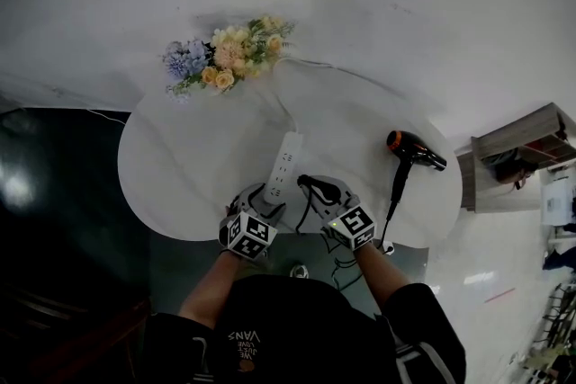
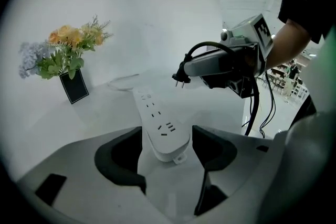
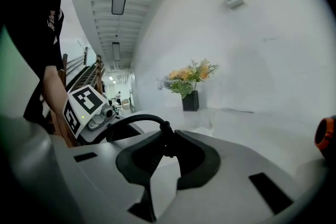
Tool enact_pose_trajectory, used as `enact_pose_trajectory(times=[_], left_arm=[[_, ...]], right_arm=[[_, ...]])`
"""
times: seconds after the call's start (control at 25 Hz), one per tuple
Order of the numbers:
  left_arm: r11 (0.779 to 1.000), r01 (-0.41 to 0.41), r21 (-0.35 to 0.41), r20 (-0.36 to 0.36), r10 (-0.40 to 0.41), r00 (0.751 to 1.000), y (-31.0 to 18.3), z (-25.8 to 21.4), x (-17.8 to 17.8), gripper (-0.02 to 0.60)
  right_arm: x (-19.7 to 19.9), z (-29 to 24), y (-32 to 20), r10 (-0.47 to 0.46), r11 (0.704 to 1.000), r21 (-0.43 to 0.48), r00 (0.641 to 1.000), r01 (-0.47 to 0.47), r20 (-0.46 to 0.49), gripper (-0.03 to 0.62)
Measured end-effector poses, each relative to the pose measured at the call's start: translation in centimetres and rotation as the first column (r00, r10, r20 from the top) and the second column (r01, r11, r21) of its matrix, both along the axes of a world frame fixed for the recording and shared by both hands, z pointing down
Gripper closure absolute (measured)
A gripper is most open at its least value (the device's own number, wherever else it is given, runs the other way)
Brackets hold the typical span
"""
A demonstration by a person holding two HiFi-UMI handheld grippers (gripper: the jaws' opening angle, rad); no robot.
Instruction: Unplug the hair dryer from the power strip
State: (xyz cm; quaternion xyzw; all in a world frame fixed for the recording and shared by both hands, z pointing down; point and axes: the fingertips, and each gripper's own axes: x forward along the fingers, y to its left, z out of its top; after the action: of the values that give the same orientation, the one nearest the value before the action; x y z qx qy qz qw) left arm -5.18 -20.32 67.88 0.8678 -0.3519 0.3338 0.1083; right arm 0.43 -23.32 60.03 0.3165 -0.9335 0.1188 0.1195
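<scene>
Plug [image 2: 182, 76] is out of the power strip [image 2: 157, 118], prongs in the air above it at mid-frame, with the right gripper [image 3: 165, 152] clamped on it. Left gripper [image 2: 167, 140] has its jaws snug on the strip's near end, pinning it to the table [image 1: 180, 166]. I'd carry the plug off gently, no yanking the cord, and set it down toward the hair dryer [image 1: 412, 148] at right. Only container is the black vase [image 2: 74, 86] at left, holding flowers [image 2: 65, 44].

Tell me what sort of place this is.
Likely a staged demo corner in a big office or workshop hall: a round white table at a bare wall carries flowers, a power strip and a hair dryer, its plug out; a long lit room with desks opens behind.
</scene>
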Motion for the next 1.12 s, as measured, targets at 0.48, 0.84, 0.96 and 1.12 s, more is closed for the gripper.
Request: enact_pose_trajectory(times=[0.48,0.84,0.96,1.12], left_arm=[[0.966,0.168,0.198,-0.058,-0.160,0.985,1.2,-7.0,-2.0,0.499],[0.928,0.240,0.284,-0.106,-0.219,0.970,3.9,-11.3,-2.5,0.563],[0.918,0.263,0.297,-0.122,-0.237,0.964,5.1,-12.3,-2.2,0.563],[0.900,0.294,0.323,-0.155,-0.257,0.954,6.6,-13.6,-2.1,0.563]], right_arm=[[4.1,-3.0,2.1,0.130,0.991,0.007,0.988,-0.131,0.081,0.520],[8.0,-6.2,5.3,0.217,0.975,0.008,0.961,-0.222,0.170,0.520],[9.3,-6.8,6.4,0.233,0.971,0.014,0.954,-0.240,0.186,0.520],[10.7,-7.4,7.9,0.245,0.968,0.013,0.949,-0.252,0.197,0.520]])
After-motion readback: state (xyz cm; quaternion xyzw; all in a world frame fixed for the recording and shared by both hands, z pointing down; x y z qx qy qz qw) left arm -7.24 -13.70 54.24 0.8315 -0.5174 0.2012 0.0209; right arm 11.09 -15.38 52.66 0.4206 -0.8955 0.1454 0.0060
